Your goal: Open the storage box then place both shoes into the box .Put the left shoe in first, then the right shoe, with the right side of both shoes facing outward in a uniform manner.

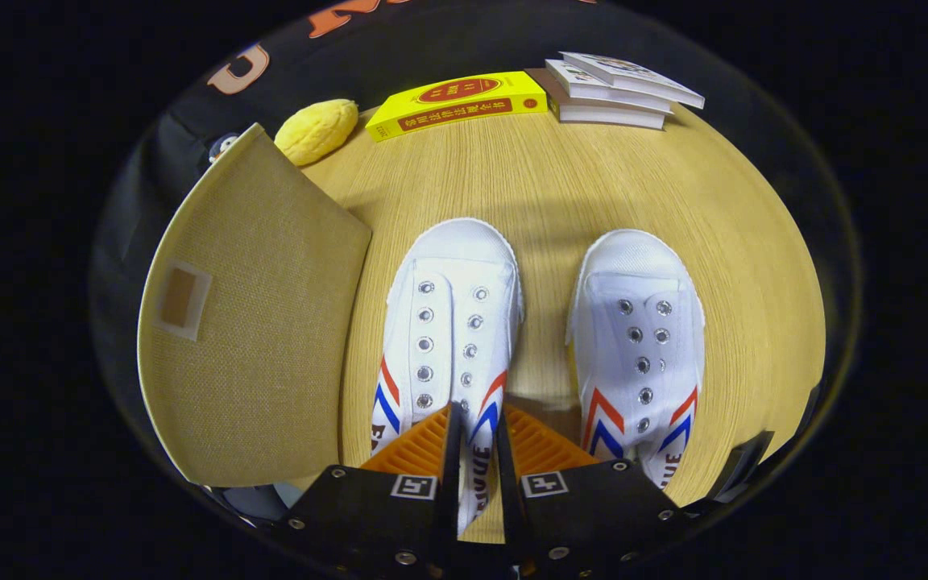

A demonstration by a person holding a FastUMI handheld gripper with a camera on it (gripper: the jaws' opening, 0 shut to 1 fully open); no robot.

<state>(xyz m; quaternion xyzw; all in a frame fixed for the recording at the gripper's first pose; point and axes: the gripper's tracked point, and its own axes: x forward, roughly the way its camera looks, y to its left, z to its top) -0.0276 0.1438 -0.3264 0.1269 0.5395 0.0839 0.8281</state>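
Two white canvas shoes with red and blue stripes stand side by side on the wooden table (544, 177), toes pointing away from me. My gripper (476, 427) is shut on the left shoe (452, 322), its fingers pinching the shoe's right side wall near the opening, with a strip of canvas showing between them. The right shoe (641, 338) rests untouched just right of the fingers. The storage box's tan fabric lid (254, 322), bearing a small brown fastening patch (180, 298), is raised to the left of the left shoe. The box's inside is hidden behind it.
Beyond the shoes, at the table's far edge, lie a yellow book (460, 101), a stack of white books (617, 89) and a yellow plush toy (316, 129) next to the lid's top corner. Bare wood lies between the shoes and the books.
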